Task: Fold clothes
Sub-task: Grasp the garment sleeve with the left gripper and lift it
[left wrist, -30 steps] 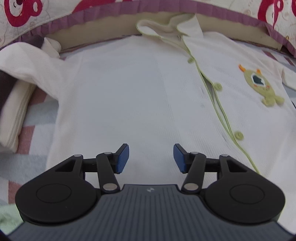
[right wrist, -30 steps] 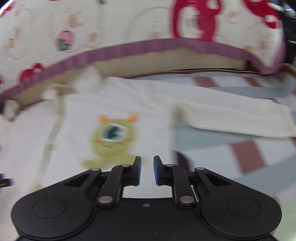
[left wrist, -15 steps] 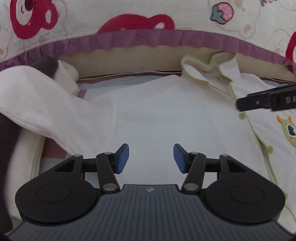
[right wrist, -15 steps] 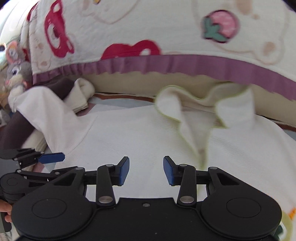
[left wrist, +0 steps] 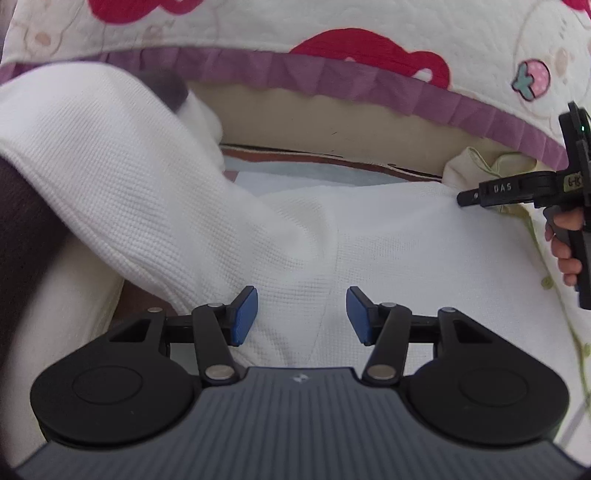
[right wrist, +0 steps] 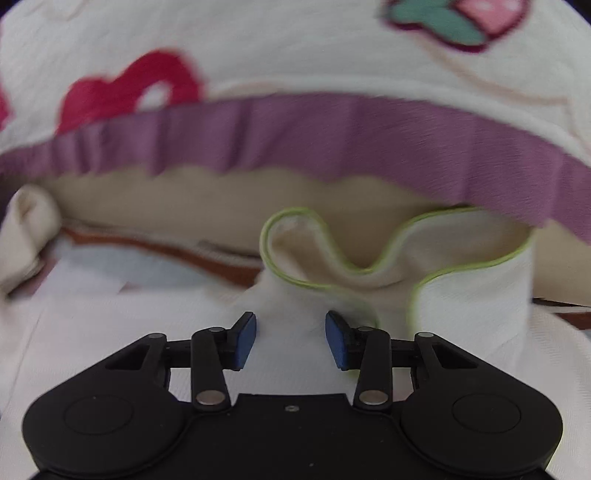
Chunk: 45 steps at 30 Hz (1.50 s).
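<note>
The white shirt point(left wrist: 388, 236) lies flat on the bed, front up, with its collar point(right wrist: 332, 254) against the edge of the quilt point(left wrist: 332, 22).

The left gripper point(left wrist: 301, 315) is spread over the shoulder seam where the sleeve point(left wrist: 122, 177) joins the body; nothing is pinched. The right gripper point(right wrist: 290, 338) is also spread, just below the collar, with cloth between the pads but not pressed.

Risks, as judged from this position:
- A pinch at the seam may catch only the top layer, so the back layer drags and the fold skews.
- The sleeve drapes over a dark garment point(left wrist: 26, 229) and may pull it along.
- The collar is crumpled and may fold under.

Materials: the shirt is soft waffle-knit cotton with green piping. The quilt is padded, printed and edged by a purple frill point(right wrist: 332, 136). The pads are flat blue rubber.
</note>
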### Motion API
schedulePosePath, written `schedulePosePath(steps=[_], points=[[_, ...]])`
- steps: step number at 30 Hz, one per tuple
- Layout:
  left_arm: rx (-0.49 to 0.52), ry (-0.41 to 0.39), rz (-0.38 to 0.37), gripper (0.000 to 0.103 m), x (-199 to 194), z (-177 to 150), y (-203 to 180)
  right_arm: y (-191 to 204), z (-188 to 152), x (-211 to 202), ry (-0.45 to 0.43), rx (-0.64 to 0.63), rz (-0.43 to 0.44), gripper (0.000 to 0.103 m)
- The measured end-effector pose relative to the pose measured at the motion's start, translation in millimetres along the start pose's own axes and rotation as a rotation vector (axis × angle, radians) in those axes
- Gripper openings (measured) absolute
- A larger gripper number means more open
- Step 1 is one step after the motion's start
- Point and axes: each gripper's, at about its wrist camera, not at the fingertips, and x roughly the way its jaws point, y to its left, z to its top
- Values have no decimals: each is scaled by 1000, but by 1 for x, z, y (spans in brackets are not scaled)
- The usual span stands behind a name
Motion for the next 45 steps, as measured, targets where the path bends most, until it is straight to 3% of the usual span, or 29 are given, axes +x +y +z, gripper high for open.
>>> schedulePosePath(steps=[4, 9, 11, 15, 18, 21, 22, 24, 26, 29, 32, 34, 35, 37, 39, 41, 45], points=[[-2, 33, 36, 52, -9, -2, 2, -21, 8, -4, 25, 105, 0, 45], [-75, -2, 72, 53, -36, 7, 18, -3, 8, -36, -46, 85, -14, 51], [-130, -38, 85, 55, -48, 12, 31, 7, 9, -46, -46, 109, 60, 57], [-243, -119, 91, 55, -65, 19, 54, 29, 7, -61, 12, 187, 233, 57], [-229, -229, 72, 55, -88, 28, 55, 53, 0, -74, 32, 167, 319, 57], [-190, -327, 113, 58, -116, 41, 51, 74, -10, -91, 38, 122, 367, 57], [-227, -337, 158, 60, -123, 46, 57, 78, -14, -96, 35, 101, 372, 57], [-316, -351, 237, 71, -135, 55, 74, 86, -23, -108, 27, 56, 356, 57], [-409, -329, 287, 72, -139, 62, 102, 92, -27, -112, 30, 9, 333, 57], [-588, -241, 305, 73, -130, 71, 155, 110, -26, -113, 12, -51, 337, 57], [-718, -229, 391, 74, -112, 73, 205, 126, -31, -123, -7, -156, 343, 57], [-751, -216, 441, 74, -96, 76, 229, 132, -37, -126, 15, -170, 329, 57], [-760, -233, 430, 73, -92, 76, 235, 132, -42, -127, 33, -152, 323, 57], [-750, -297, 398, 65, -89, 75, 241, 128, -52, -127, 57, -149, 343, 57], [-656, -354, 374, 31, -90, 79, 231, 122, -63, -126, 75, -186, 341, 58], [-566, -406, 357, 4, -96, 81, 215, 115, -70, -122, 102, -225, 295, 58], [-424, -509, 315, 3, -114, 89, 175, 92, -71, -125, 148, -161, 307, 58]])
